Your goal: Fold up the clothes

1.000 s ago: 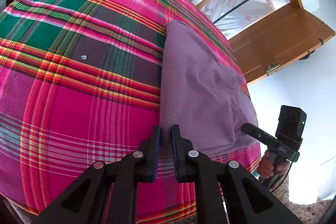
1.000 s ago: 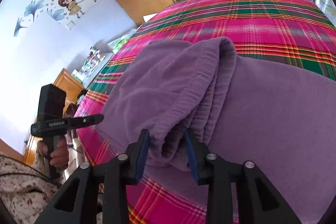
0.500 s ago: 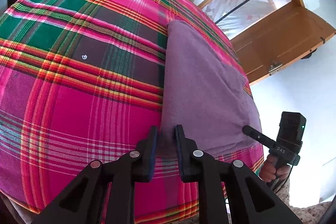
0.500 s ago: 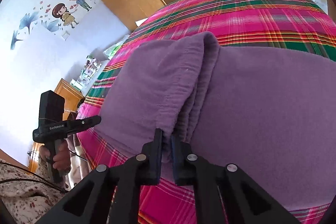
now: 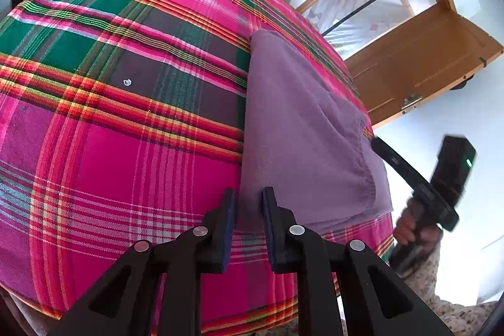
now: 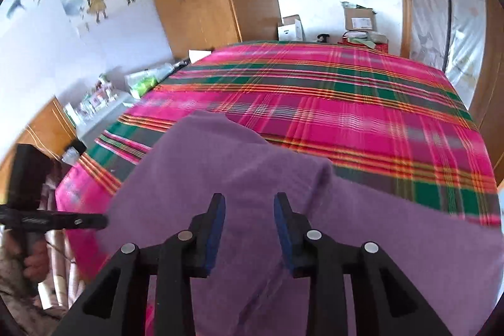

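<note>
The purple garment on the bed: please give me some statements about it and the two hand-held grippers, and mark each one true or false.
1. The purple garment lies on a plaid bedcover. True.
2. The right hand-held gripper is shut on the garment. False: its jaws stand apart, and no cloth is pinched between them.
3. The left hand-held gripper has its jaws open at the garment's near edge. True.
4. The garment hangs over a chair. False: it rests flat on the bed.
5. The bedcover is plain white. False: it is pink, green and dark plaid.
6. Cardboard boxes stand beyond the far end of the bed. True.
</note>
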`<state>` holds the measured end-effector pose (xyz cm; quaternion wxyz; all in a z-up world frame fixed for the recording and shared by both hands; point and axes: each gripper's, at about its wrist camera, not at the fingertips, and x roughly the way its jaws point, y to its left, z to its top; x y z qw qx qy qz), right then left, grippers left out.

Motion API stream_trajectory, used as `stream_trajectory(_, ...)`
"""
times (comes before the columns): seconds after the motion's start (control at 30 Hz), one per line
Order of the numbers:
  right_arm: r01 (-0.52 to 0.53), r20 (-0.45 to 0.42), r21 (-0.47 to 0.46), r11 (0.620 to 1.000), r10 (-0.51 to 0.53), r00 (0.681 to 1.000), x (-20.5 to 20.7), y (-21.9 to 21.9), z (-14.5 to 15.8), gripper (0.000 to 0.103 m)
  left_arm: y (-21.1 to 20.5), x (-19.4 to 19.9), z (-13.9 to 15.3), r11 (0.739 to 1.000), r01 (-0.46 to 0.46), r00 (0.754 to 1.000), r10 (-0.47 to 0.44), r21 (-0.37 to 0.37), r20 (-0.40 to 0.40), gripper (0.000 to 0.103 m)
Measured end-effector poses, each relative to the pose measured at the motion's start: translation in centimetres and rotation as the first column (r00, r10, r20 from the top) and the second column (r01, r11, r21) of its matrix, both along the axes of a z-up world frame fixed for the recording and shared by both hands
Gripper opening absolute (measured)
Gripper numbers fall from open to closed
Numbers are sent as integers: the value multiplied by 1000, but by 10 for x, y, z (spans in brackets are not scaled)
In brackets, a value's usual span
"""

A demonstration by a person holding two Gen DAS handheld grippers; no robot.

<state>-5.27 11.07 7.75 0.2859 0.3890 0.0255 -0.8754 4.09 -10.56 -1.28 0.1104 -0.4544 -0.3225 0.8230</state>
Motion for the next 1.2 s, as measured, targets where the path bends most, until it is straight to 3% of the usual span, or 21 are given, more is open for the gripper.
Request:
stream_trajectory(0.17, 1, -50, 135, 991, 5, 999, -10, -20, -19, 30, -4, 0, -2, 1000, 8, 1000, -8, 11, -4, 18)
stream_trajectory(0.33, 36, -36, 93, 995, -33, 999, -14, -9, -14, 30, -8, 0, -3, 1000, 22, 1000, -22, 17, -10, 18)
stream_trajectory(0.43, 57, -52, 63, 996, -54, 997, -14, -4, -5, 35, -10, 1, -3, 999, 28, 1000, -28, 15, -13, 18)
stream_trajectory(0.8, 78, -97, 216, 973, -58, 994, -16, -17, -17, 36, -12, 3, -2, 999, 35, 999, -35, 5, -16, 18)
stream_trajectory(0.93, 90, -106, 184, 979, -71, 992, -12, -15, -8, 37, -11, 4, 0, 999, 37, 999, -37, -5, -16, 18)
stream_trajectory(1.07, 110, -96, 211, 971, -91, 991, -12, -13, -21, 37, -10, 4, 2, 999, 39, 999, -39, -16, -16, 21)
stream_trajectory(1.2, 135, -108, 231, 964, -113, 988, -4, -17, -12, 37, -8, 4, 5, 999, 40, 999, -41, -30, -15, 25)
